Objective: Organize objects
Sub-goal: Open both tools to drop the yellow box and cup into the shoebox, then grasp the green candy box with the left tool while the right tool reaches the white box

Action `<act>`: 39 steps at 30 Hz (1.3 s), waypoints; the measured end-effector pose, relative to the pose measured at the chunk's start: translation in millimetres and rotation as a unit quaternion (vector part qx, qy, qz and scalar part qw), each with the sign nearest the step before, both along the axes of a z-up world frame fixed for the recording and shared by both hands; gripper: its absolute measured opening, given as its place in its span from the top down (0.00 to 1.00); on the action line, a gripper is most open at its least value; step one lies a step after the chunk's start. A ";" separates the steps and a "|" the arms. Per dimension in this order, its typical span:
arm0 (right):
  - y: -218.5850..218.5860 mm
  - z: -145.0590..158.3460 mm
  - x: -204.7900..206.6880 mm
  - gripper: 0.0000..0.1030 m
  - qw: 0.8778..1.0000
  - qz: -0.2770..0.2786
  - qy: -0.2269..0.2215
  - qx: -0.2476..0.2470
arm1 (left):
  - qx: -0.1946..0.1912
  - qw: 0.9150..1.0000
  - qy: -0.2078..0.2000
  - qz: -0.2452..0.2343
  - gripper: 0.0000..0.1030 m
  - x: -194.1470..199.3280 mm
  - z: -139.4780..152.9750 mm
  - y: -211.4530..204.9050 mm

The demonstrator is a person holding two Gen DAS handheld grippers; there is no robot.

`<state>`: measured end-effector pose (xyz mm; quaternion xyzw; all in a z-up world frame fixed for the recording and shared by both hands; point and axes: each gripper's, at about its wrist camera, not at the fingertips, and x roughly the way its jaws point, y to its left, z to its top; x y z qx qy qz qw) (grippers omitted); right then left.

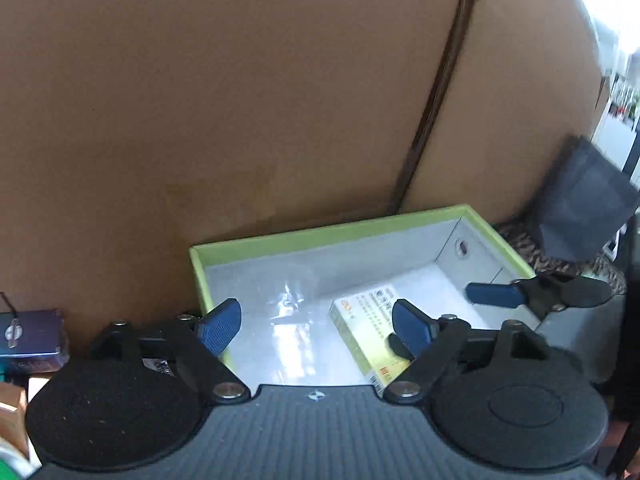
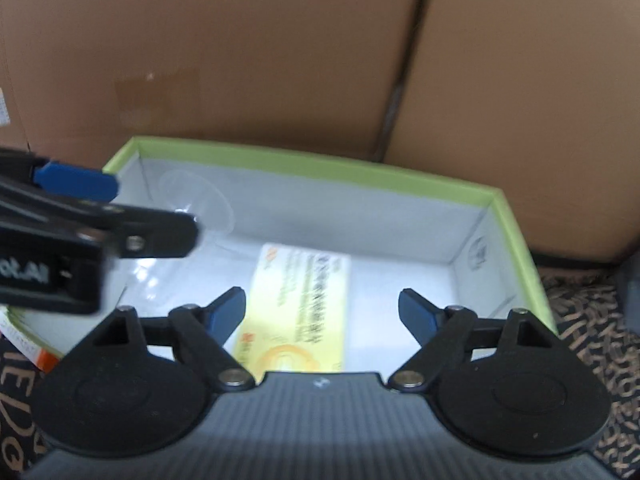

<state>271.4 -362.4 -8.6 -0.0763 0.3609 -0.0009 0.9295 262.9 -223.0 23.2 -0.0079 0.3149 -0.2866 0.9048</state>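
Note:
A green-rimmed box (image 1: 320, 236) with a white inside stands against a cardboard wall; it also shows in the right wrist view (image 2: 304, 160). A yellow-and-white carton (image 1: 360, 328) lies flat on its floor, also in the right wrist view (image 2: 300, 304). A clear plastic piece (image 1: 288, 304) lies in the left part of the box, also in the right wrist view (image 2: 200, 204). My left gripper (image 1: 316, 328) is open and empty above the box's near-left part. My right gripper (image 2: 322, 314) is open and empty over the carton; one of its fingers (image 1: 496, 294) shows at the box's right side.
Large cardboard panels (image 1: 240, 100) rise right behind the box. A dark bag (image 1: 580, 208) stands at the right on a patterned cloth (image 2: 580, 320). A purple box (image 1: 30, 336) and other cartons sit left of the green box. An orange-edged carton (image 2: 28, 340) lies at the left.

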 end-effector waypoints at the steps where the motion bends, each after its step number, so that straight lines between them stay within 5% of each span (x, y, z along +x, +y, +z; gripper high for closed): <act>1: -3.9 8.1 -6.3 0.07 1.000 -0.005 -0.014 0.005 | -0.005 1.000 -0.006 -0.001 0.17 -5.0 5.0 4.7; 10: 8.1 72.9 -109.9 0.00 0.984 -0.009 -0.164 0.066 | -0.020 0.995 -0.083 0.048 0.11 -92.0 38.0 64.2; 19: 69.6 54.1 -198.6 0.00 0.967 0.057 -0.228 0.099 | -0.007 0.990 -0.069 0.123 0.10 -163.9 5.5 141.5; 32: 140.5 -23.6 -221.5 0.00 0.982 0.077 -0.139 0.105 | 0.013 0.980 -0.019 0.198 0.10 -172.9 -51.8 218.3; 39: 140.9 -31.8 -225.4 0.00 0.984 0.066 -0.119 0.111 | 0.031 0.987 -0.060 0.146 0.10 -118.1 -55.3 208.2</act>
